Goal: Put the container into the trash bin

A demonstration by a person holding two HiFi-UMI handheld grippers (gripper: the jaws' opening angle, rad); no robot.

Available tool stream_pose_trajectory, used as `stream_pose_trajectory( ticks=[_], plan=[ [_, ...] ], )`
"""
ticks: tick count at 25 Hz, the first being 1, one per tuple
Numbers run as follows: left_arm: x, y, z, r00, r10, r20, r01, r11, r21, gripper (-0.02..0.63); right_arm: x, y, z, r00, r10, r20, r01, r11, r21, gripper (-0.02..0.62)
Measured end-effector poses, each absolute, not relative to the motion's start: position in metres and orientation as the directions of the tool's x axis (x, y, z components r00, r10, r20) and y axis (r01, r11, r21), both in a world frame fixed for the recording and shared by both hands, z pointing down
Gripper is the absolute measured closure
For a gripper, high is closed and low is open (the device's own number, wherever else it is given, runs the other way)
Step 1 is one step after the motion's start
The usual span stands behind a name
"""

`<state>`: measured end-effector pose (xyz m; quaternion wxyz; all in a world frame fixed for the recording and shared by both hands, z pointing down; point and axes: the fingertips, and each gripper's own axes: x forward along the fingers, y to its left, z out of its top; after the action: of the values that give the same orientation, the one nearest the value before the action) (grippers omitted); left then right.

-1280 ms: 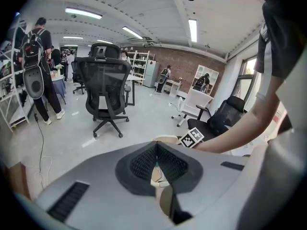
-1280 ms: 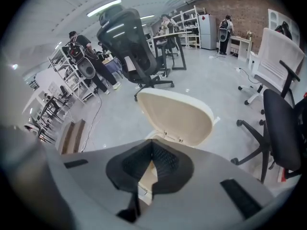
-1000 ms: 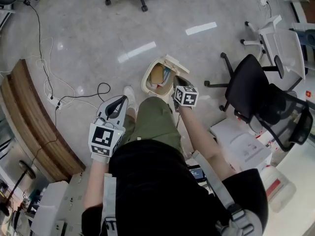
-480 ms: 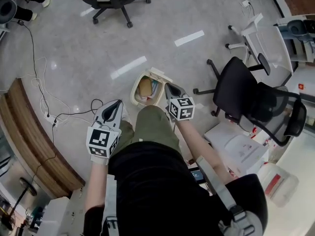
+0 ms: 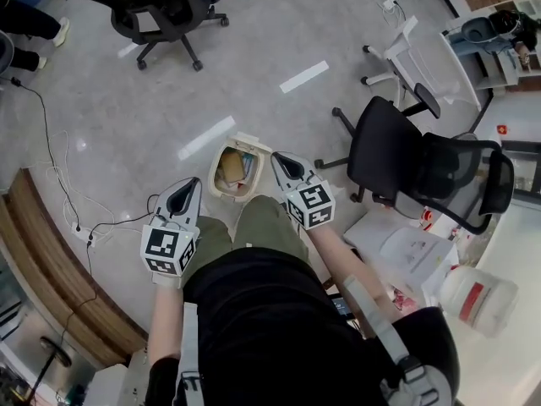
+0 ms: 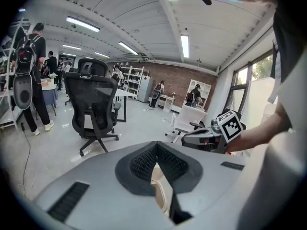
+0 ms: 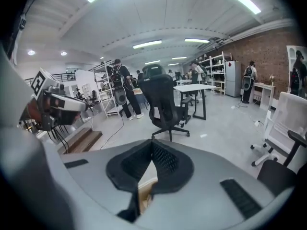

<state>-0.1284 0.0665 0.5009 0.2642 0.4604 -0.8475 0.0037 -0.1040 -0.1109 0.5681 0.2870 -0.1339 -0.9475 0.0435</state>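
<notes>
A cream trash bin (image 5: 221, 186) stands on the floor with its lid flipped open, just ahead of the person's knees. Inside it lie a brown cardboard-like container (image 5: 227, 167) and some other waste. My left gripper (image 5: 193, 183) is held to the bin's left, shut and empty. My right gripper (image 5: 275, 157) hovers beside the bin's right rim, also shut with nothing in it. In the left gripper view the pads (image 6: 144, 162) meet, and the bin's rim (image 6: 160, 191) shows beneath them. The right gripper view shows closed jaws over the bin (image 7: 145, 191).
A black mesh office chair (image 5: 406, 155) stands close on the right, a white chair (image 5: 397, 45) beyond it and another black chair (image 5: 161, 7) at the far left. Cables (image 5: 80, 222) trail by a curved wooden edge (image 5: 46, 260). Papers (image 5: 410, 248) and a plastic jug (image 5: 478, 294) lie at the right.
The head view has swung, so the bin sits lower and further left in the picture. Both grippers stay shut and empty beside the bin, the right one still at its right rim.
</notes>
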Motion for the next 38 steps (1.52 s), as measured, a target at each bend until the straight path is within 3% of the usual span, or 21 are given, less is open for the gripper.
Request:
stream_pose_trajectory(
  ticks=[11,38],
  plan=[
    [-0.123,0.026,0.461,-0.393,-0.841,0.372,-0.842,0.492,0.222,0.598,-0.078,-0.133,0.480,-0.851,0.291,0.438,0.283,0.955,-0.085,0.580],
    [-0.119,-0.031,0.355,-0.192,-0.963,0.190,-0.974,0.210,0.083,0.598,-0.037,-0.150,0.363,-0.952,0.131,0.277,0.140,0.990,0.011,0.580]
  ],
)
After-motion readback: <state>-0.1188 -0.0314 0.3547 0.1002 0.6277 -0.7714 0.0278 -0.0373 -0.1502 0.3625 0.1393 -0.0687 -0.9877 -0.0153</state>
